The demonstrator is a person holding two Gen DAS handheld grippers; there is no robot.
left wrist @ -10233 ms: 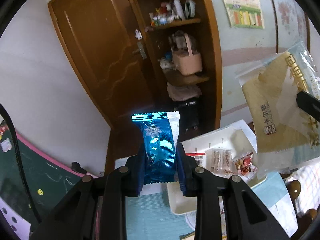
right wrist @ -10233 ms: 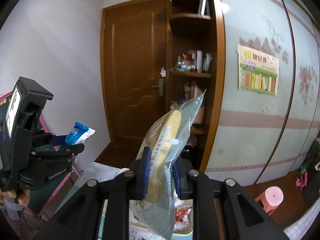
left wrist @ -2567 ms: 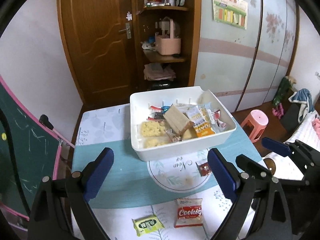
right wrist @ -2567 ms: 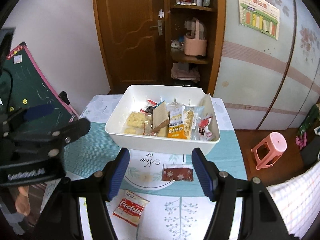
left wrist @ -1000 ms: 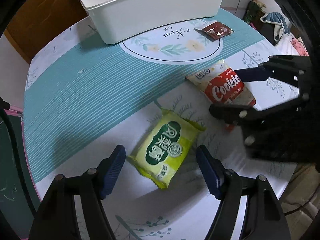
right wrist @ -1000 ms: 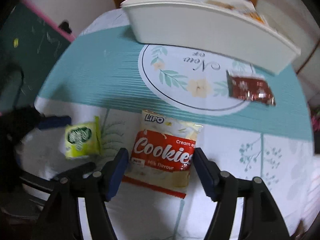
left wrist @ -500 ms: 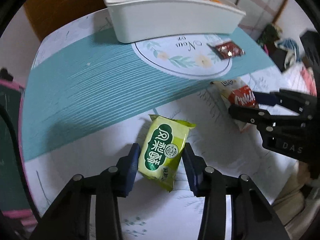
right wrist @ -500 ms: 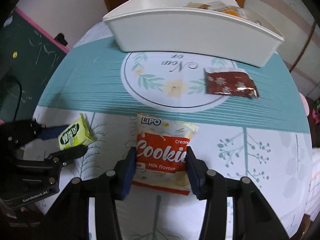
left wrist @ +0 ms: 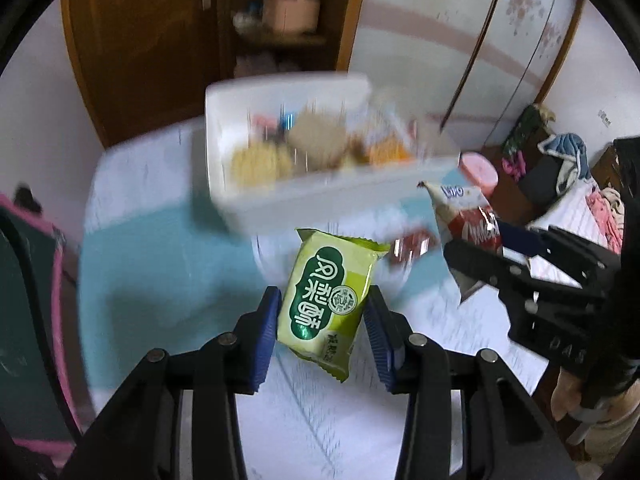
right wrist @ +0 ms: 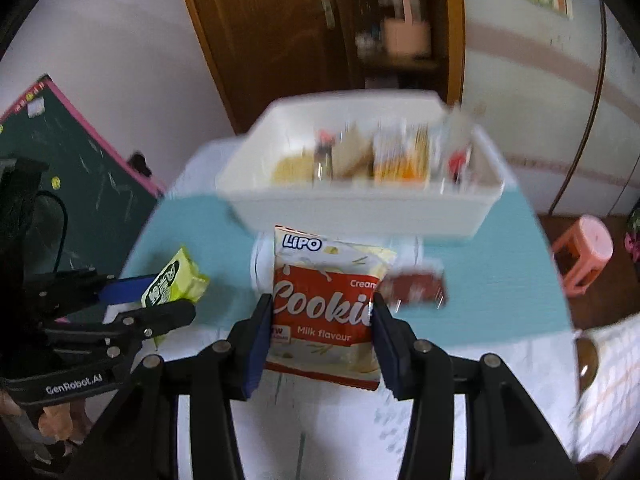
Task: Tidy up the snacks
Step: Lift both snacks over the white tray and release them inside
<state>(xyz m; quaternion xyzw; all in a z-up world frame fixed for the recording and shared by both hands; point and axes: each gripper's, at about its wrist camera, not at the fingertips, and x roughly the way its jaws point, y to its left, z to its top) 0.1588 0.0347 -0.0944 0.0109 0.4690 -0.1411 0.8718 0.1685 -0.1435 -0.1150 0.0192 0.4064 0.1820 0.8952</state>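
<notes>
My left gripper [left wrist: 322, 316] is shut on a green snack packet [left wrist: 326, 300] and holds it above the table, in front of the white bin [left wrist: 304, 200]. My right gripper [right wrist: 320, 320] is shut on a red and white Cookies packet [right wrist: 324, 308], also lifted off the table. Each gripper shows in the other's view: the right one with its Cookies packet [left wrist: 468, 224], the left one with its green packet [right wrist: 172, 280]. The white bin [right wrist: 360, 208] holds several snacks. A dark red packet [right wrist: 416, 286] lies on the table before the bin.
The table has a teal and white cloth [right wrist: 500, 280]. A green chalkboard [right wrist: 60, 152] leans at the left. A pink stool [right wrist: 584, 252] stands on the floor at the right. A wooden door and shelves stand behind the table. Both views are motion-blurred.
Both grippers closed on their packets and lifted them off the table. The views swung up from the tabletop toward the bin.
</notes>
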